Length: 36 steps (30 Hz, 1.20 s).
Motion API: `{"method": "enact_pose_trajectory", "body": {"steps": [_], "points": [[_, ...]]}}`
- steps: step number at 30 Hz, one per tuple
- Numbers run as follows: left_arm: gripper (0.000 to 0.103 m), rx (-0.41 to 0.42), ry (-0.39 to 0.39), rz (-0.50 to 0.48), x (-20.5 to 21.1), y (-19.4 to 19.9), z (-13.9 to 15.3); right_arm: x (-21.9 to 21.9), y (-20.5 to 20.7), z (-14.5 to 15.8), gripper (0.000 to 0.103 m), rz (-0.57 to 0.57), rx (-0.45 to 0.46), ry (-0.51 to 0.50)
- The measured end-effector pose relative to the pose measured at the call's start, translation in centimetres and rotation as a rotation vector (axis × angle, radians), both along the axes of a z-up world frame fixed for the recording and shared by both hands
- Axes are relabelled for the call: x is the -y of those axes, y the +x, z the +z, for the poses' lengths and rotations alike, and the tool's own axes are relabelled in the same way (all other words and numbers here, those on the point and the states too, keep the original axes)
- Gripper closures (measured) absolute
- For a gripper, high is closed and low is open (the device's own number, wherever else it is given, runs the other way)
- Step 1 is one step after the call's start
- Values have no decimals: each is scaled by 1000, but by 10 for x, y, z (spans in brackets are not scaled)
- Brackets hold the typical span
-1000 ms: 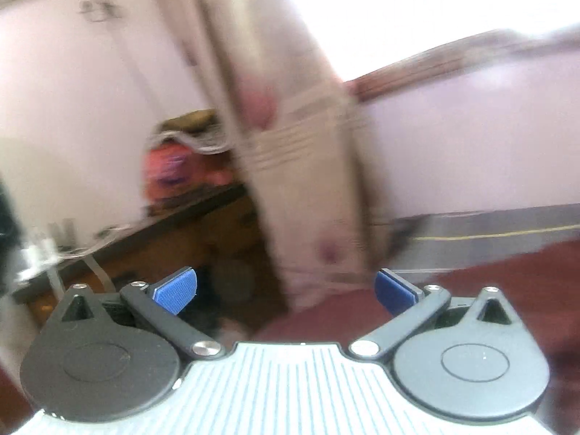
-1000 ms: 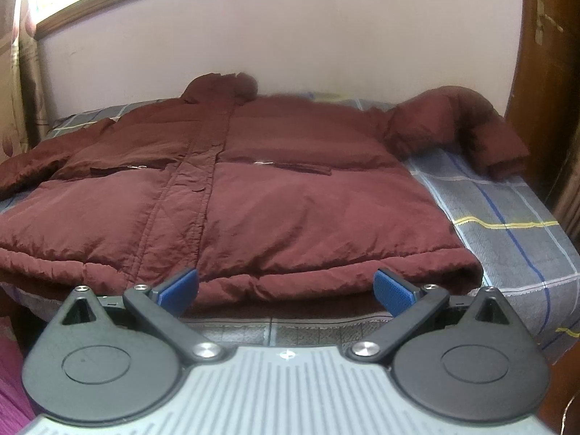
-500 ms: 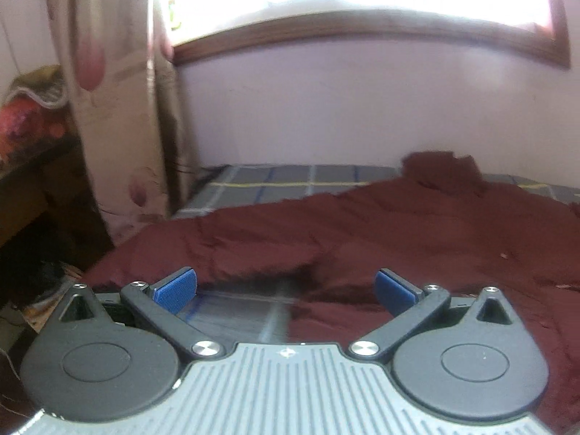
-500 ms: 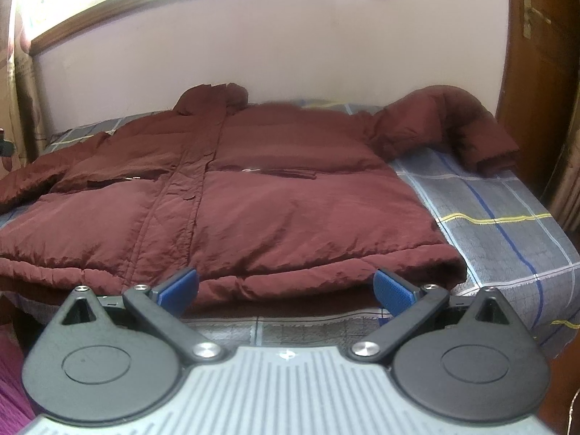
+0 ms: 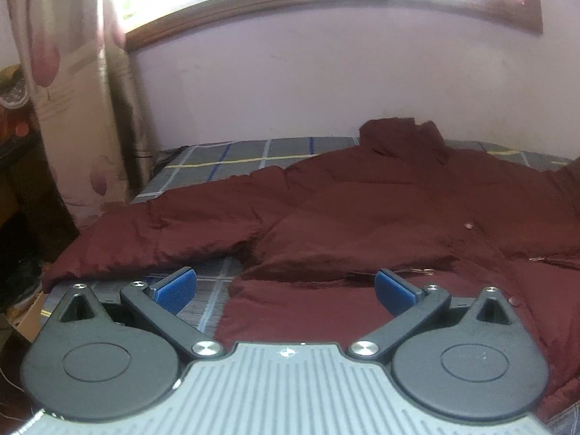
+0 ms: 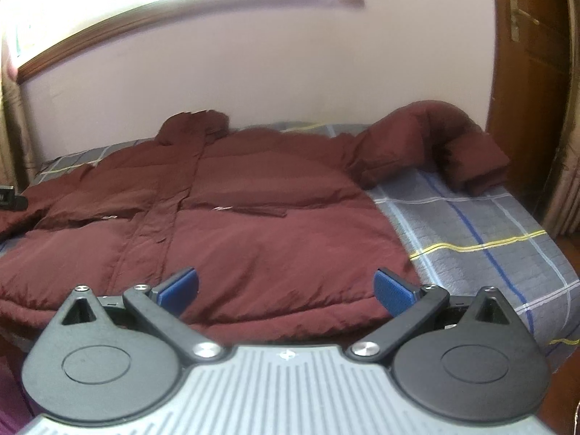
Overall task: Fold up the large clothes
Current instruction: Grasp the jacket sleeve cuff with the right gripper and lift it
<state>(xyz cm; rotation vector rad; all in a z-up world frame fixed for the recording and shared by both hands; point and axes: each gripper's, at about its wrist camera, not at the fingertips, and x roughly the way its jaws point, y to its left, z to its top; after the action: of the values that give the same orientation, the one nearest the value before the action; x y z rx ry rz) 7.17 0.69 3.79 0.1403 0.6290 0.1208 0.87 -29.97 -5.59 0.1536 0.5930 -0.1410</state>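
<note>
A large maroon padded jacket [image 6: 253, 217] lies spread front-up on a bed. Its right sleeve [image 6: 453, 145] bends back on itself near the far right corner. In the left wrist view the jacket [image 5: 380, 217] fills the right half, and its left sleeve [image 5: 156, 232] stretches toward the bed's left edge. My left gripper [image 5: 284, 288] hovers open over the jacket's lower left side, holding nothing. My right gripper [image 6: 286, 290] is open above the hem [image 6: 290, 322], with nothing between its blue pads.
The bed has a grey checked sheet [image 6: 471, 239] bare on the right side. A curtain [image 5: 72, 90] and dark furniture stand left of the bed. A wooden door [image 6: 525, 54] is at the far right. The wall and a window run behind.
My left gripper swung right from the curtain and desk to face the jacket, then moved closer over it. My right gripper drew nearer to the hem. Both stayed open.
</note>
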Motion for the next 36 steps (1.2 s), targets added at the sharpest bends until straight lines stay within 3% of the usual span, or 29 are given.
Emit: {"method": "enact_pose_trajectory", "body": {"steps": [6,12,19,24,26,29,31,32,36], "points": [[0,-20,4,-17,13,10,-9,18,11,-5,0,-26,8,23],[0,-37,-25,-44,18,16,-18,68,20,-17,0,-105,71,147],[0,-78,-17,-49,29,26,-28,192,35,-46,0,-248,188,547],[0,-105,-27,-46,36,32,-29,282,53,-80,6,-345,301,1022],[0,-108,-27,-46,41,34,-29,303,61,-86,7,-385,342,1103],[0,-113,-19,-52,49,38,-30,325,78,-83,10,-491,331,1003],[0,-120,-15,-59,54,40,-31,335,90,-85,29,-538,293,911],[0,-123,-11,-59,57,41,-32,340,97,-89,32,-557,269,885],[0,-140,13,-68,66,46,-39,352,120,-105,33,-574,231,905]]}}
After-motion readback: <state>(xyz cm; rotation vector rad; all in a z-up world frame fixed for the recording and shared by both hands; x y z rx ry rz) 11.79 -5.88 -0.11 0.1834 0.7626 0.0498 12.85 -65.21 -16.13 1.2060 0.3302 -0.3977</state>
